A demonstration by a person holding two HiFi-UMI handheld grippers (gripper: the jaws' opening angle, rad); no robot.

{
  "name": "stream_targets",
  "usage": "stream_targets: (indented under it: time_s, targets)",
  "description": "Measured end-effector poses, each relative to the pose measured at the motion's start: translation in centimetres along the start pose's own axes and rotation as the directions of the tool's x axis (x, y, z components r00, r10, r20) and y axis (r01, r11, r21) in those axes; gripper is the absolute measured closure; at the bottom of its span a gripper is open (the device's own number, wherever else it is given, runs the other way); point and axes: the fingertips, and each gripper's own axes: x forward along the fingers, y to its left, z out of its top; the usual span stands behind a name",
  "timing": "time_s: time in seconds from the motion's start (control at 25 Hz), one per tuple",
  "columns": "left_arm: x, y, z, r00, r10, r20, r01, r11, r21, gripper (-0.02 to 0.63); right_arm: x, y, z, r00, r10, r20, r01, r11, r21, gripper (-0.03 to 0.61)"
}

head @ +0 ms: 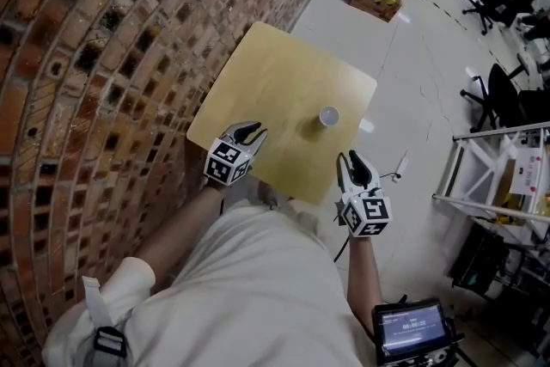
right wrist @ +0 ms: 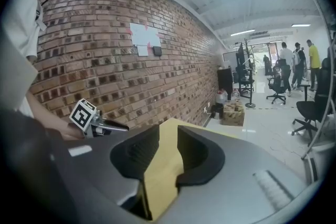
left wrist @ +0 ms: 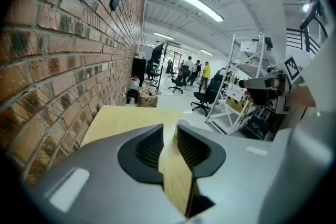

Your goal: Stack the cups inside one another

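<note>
— Where's the cup?
— The white paper cup (head: 328, 116) stands by the right edge of the square pale-wood table (head: 275, 73); it may be several nested.
— The claws?
— The left claw (head: 251, 131) and right claw (head: 351, 159) both gape empty at the near edge, probably to leave the cup free.

A square, pale-wood tabletop (head: 275, 82) stands on a glossy white floor (head: 404, 64) — on it only one white cup (head: 328, 116), upright, near its right edge.
</note>
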Motion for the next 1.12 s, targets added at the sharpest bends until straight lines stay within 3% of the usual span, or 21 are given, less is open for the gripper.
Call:
stream_targets:
  time_s: [0.08,0.16,0.32,0.44,1.12]
  targets:
    - [-0.2,0.4,-0.1,1.000,0.028,0.000,-0.028,1.000,0.009,0.574,0.2,0.2,0.2,1.000,0.004,0.001,-0.004,1.000,-0.003,0.476]
    - [-0.2,0.5,0.0,0.999,0.036,0.008,-0.036,0.999,-0.007,0.581,0.0,0.2,0.2,1.000,0.000,0.002,0.000,1.000,-0.001,0.476]
    - [-0.1,0.4,0.5,0.999,0.008,0.033,-0.006,0.998,-0.060,0.508,-0.3,0.3,-0.2,1.000,-0.009,-0.002,0.009,1.000,0.000,0.477]
    - [-0.1,0.1,0.6,1.000,-0.005,0.031,0.007,0.998,-0.063,0.498,-0.6,0.4,-0.5,1.000,-0.015,-0.008,0.016,1.000,0.002,0.477]
    - [-0.5,-0.5,-2.6,0.999,-0.041,-0.008,0.040,0.994,-0.102,0.510,-1.4,1.8,-2.8,0.998,-0.025,-0.050,0.027,0.999,0.027,0.482]
